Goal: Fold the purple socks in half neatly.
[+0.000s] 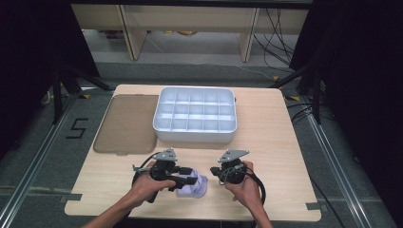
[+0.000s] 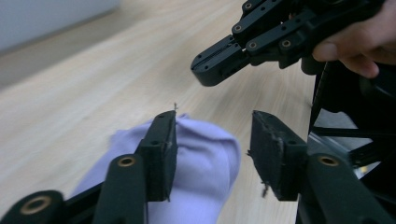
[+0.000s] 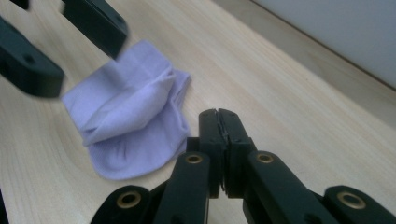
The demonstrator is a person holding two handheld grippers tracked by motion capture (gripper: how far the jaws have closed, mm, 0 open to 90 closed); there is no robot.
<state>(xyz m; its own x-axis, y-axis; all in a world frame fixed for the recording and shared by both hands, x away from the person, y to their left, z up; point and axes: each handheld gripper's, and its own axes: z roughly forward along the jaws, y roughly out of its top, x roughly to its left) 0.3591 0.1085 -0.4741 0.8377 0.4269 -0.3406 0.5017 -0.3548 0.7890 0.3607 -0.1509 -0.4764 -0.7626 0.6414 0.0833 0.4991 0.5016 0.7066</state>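
Lavender cloth [image 3: 133,126] sits folded on the worktop [image 1: 280,142] near the front edge, between the two grippers and well short of the white divided tray [image 1: 195,115]. Left gripper [image 2: 212,140] has its jaws spread, hovering over the cloth – the pads don't look to be pressing on it. Right gripper [image 3: 219,135] is pressed together on nothing, just beside the cloth. My read: light, limp, likely unfolds when lifted, not fragile, grips fine. Best hold is probably the raised fold ridge – pinch through the layers, not a loose corner.
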